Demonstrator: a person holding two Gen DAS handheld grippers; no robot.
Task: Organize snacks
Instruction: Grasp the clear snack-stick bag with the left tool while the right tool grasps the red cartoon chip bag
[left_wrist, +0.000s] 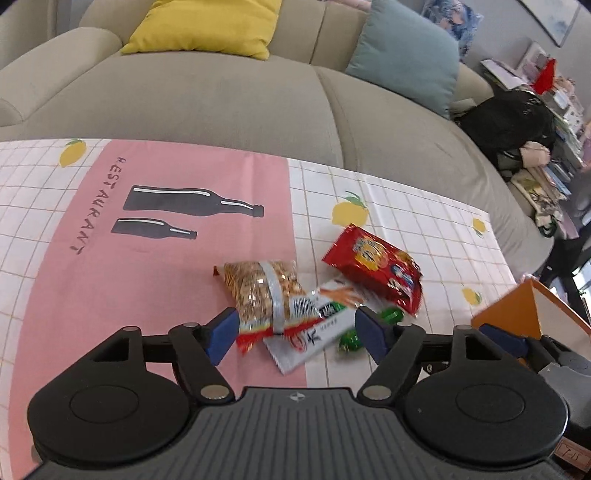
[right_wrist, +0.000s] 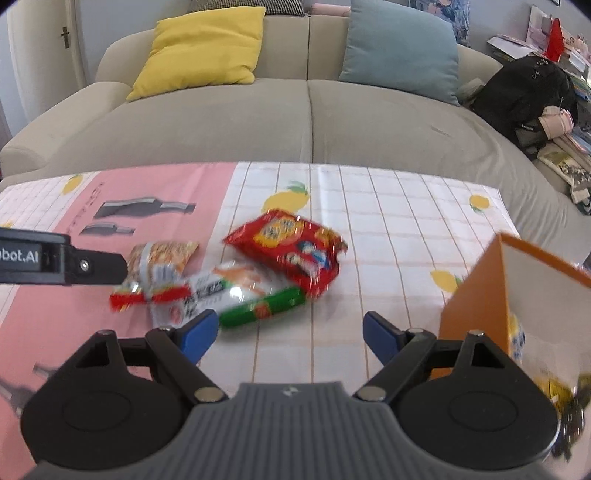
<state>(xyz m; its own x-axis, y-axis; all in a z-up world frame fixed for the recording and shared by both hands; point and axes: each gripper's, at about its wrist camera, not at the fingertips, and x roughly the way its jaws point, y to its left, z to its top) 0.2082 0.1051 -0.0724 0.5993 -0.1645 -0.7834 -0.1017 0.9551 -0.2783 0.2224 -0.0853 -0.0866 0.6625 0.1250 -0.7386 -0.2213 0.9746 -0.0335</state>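
Note:
Several snacks lie together on the tablecloth: a clear peanut bag (left_wrist: 266, 291), a white and green pack (left_wrist: 317, 332), a red bag (left_wrist: 376, 269) and green wrapped candies (left_wrist: 391, 315). My left gripper (left_wrist: 295, 321) is open, its blue pads on either side of the peanut bag's near end and the white pack, not pressing them. My right gripper (right_wrist: 290, 325) is open over bare cloth, just in front of the white and green pack (right_wrist: 236, 295), with the red bag (right_wrist: 291, 251) behind. An orange box (right_wrist: 480, 295) stands right of it, with yellow packets inside.
A pink and checked tablecloth (left_wrist: 110, 295) covers the table, and its far edge meets a beige sofa (right_wrist: 306, 122) with yellow and blue cushions. A black bag (right_wrist: 524, 96) and clutter sit at the far right. The left gripper's black body (right_wrist: 74, 266) reaches in beside the peanut bag.

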